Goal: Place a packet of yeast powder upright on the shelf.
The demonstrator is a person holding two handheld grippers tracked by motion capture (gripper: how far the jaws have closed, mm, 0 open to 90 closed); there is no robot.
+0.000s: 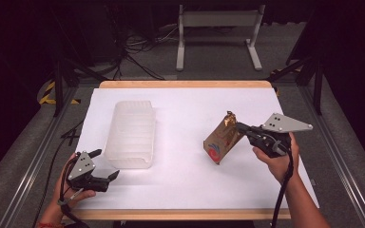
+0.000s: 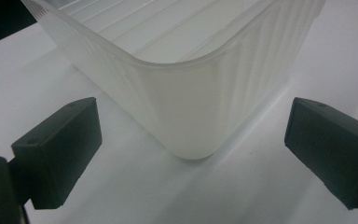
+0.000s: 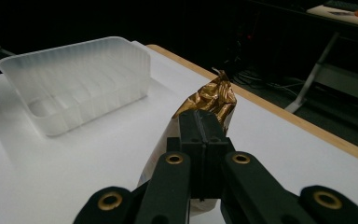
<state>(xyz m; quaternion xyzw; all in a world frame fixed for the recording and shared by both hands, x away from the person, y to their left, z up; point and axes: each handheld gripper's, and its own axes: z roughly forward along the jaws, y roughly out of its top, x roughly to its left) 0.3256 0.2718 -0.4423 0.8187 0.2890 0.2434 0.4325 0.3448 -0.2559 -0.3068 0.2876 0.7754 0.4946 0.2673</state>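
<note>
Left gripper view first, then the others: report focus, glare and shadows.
Left gripper view: black jaws soft-edged, clear bin sharper, faint shadow beneath. Right gripper view: near linkage blurred, glints on the gold packet, background dark. High view: white table brightly lit, surroundings nearly black.

Surface: table, light wood edge, top covered by white sheet | On it, left half: translucent ribbed plastic tub, open side up, long axis running front to back | On it, right of centre: brown-and-gold pouch, tilted, bottom edge touching sheet, well apart from tub
</note>
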